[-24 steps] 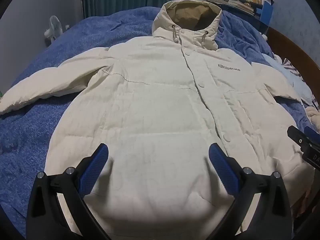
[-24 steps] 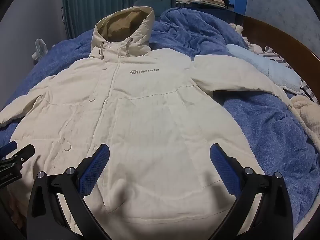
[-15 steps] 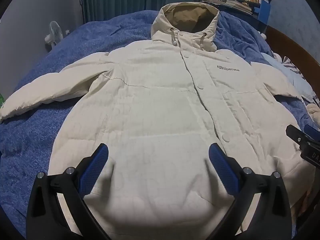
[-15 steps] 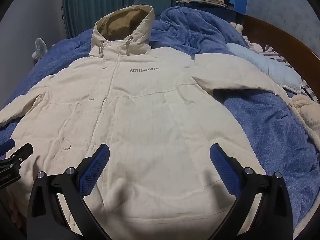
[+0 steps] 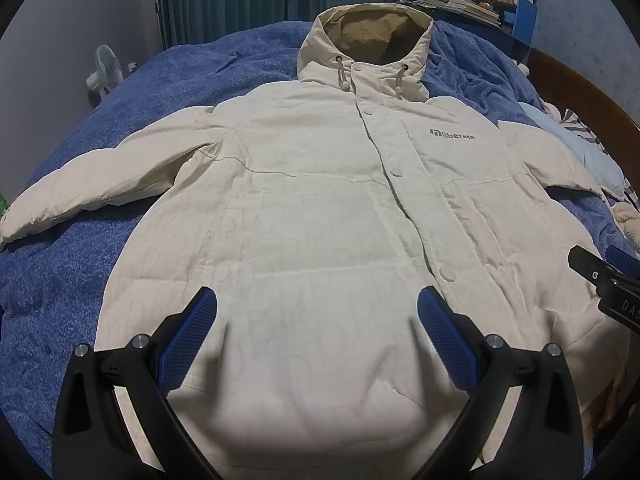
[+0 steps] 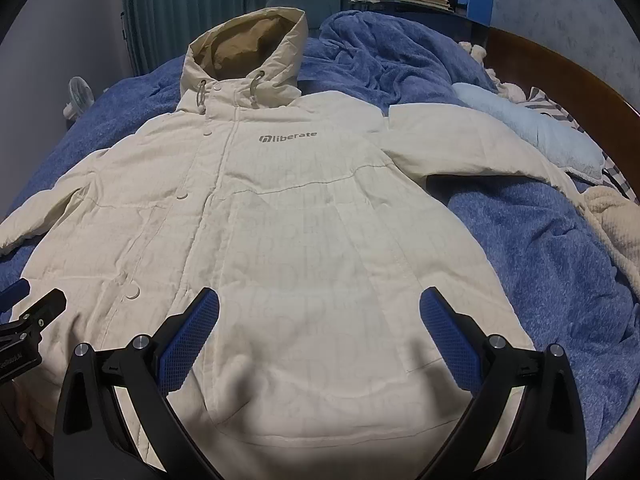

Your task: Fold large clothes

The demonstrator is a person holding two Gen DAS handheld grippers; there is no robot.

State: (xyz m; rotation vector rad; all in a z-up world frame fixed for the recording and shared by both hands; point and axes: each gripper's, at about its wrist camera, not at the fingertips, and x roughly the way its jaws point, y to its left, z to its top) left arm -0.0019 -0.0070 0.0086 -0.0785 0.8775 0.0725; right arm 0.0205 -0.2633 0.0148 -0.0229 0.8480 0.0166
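Both tools hang with jaws wide apart and nothing between them, the left gripper point(image 5: 316, 320) and right gripper point(image 6: 320, 320) poised over the hem of the coat point(image 5: 320, 208), which lies face up and buttoned on the blue blanket point(image 5: 80, 260). Farther off, its sleeves spread to either side and the hood point(image 6: 248, 40) props up. The padded cloth is thick and slick, so a shallow pinch could slip, and the blanket might get caught along with it.

**Open over the coat, crowded toward the headboard**

Free above the spread cream coat point(image 5: 304, 216). Open blue blanket point(image 5: 80, 264) past its one sleeve. Beyond the other: bunched blanket folds point(image 6: 384, 52), pale blue pillow point(image 6: 532, 132), knitted throw point(image 6: 616, 224), wooden headboard point(image 6: 572, 80).
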